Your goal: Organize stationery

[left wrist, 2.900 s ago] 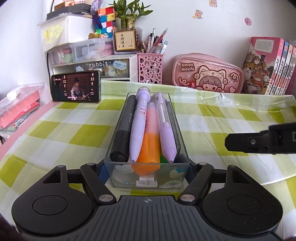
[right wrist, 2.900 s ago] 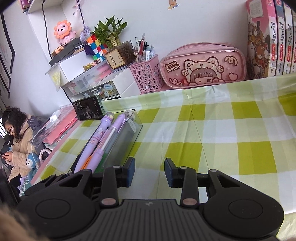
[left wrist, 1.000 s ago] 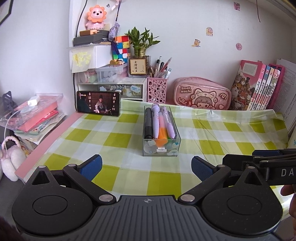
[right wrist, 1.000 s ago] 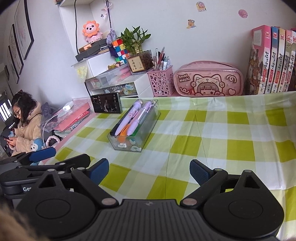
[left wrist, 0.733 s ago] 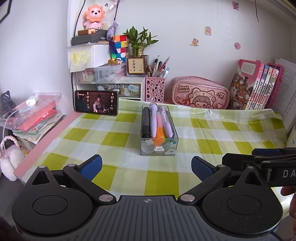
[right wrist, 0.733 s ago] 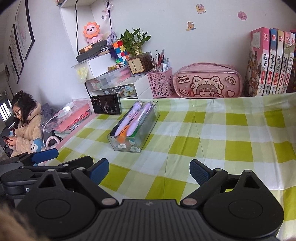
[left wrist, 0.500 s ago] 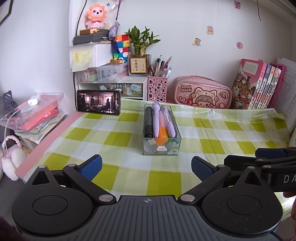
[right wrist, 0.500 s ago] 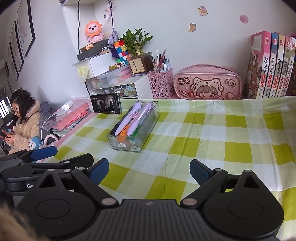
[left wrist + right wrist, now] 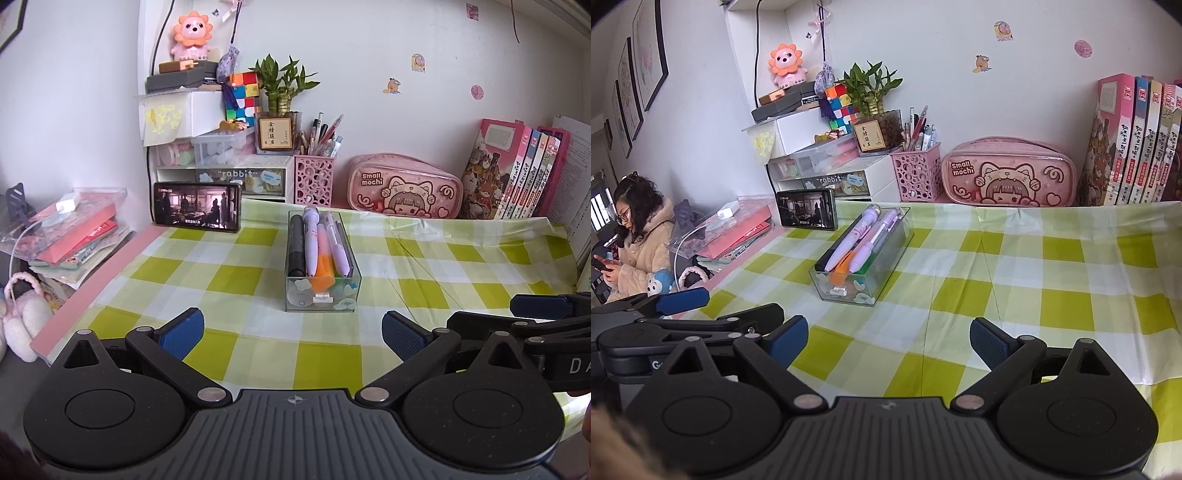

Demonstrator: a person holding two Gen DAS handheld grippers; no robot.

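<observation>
Nearest to us, our left gripper [image 9: 291,328] hangs over the front edge of the desk with its jaws spread wide and nothing between them, and our right gripper [image 9: 889,334] does the same just beside it — two pairs of ribbed blue pads on matte black linkages. Compared with 2.9 s ago, what a change: the left jaws then hugged the near end of the clear pen box [image 9: 322,291], and the right ones stood narrow close by; since half a second back, hardly anything has shifted. Under us lies the glossy tablecloth [image 9: 236,280], green and white checks with crease lines. The box rests on it in the middle of the desk, well apart from both grippers, a long rectangular see-through tray with little cloud stickers on its end wall. Inside we count four clearly: one black marker [image 9: 296,245], one lilac pen [image 9: 310,240] with a round cap, one orange highlighter [image 9: 323,271], one second lilac pen [image 9: 339,249] — all lying lengthwise, side by side. Further back a phone [image 9: 197,212] stands on its long edge, screen lit, then a pink perforated pen cup [image 9: 314,181] and a puffy pink pencil case [image 9: 404,188] against the wall, and at the far right a row of five book spines [image 9: 1137,144].
</observation>
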